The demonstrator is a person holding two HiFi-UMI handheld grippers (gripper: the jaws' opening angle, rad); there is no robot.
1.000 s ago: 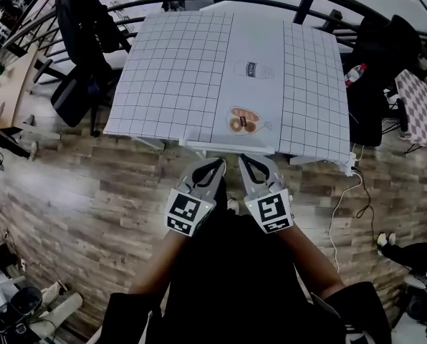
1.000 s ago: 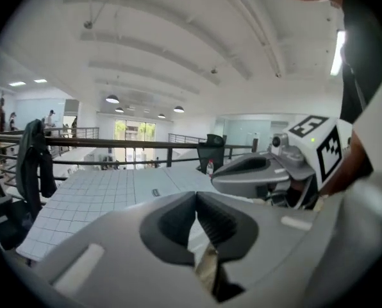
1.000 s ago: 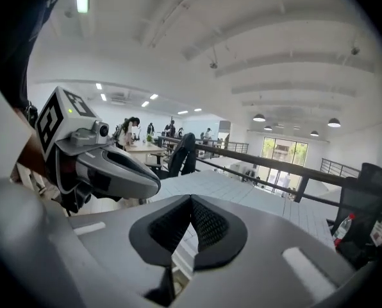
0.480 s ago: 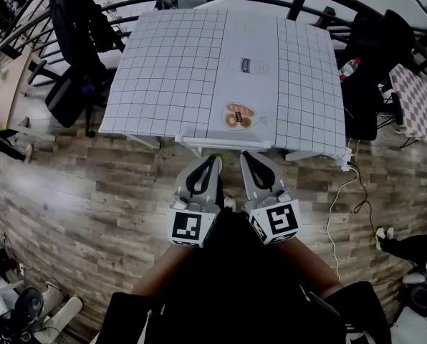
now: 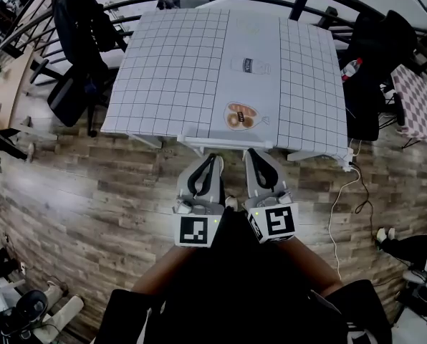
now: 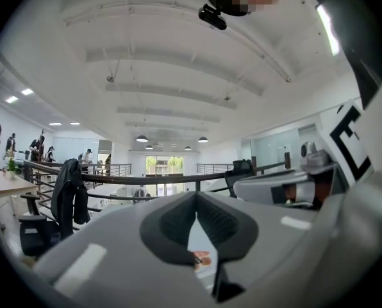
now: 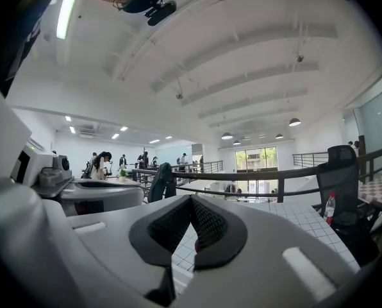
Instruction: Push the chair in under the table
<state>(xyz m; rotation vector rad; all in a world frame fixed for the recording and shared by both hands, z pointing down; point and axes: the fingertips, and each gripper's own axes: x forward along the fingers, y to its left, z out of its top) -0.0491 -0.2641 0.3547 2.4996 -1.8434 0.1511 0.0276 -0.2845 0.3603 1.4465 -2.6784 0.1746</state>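
Wood floor with a bench under a checked cloth.
The chair is tucked under the bench's near edge, only its white top showing. The left hand-held gripper and the right hand-held gripper sit just in front of that edge, both pinched together on nothing.
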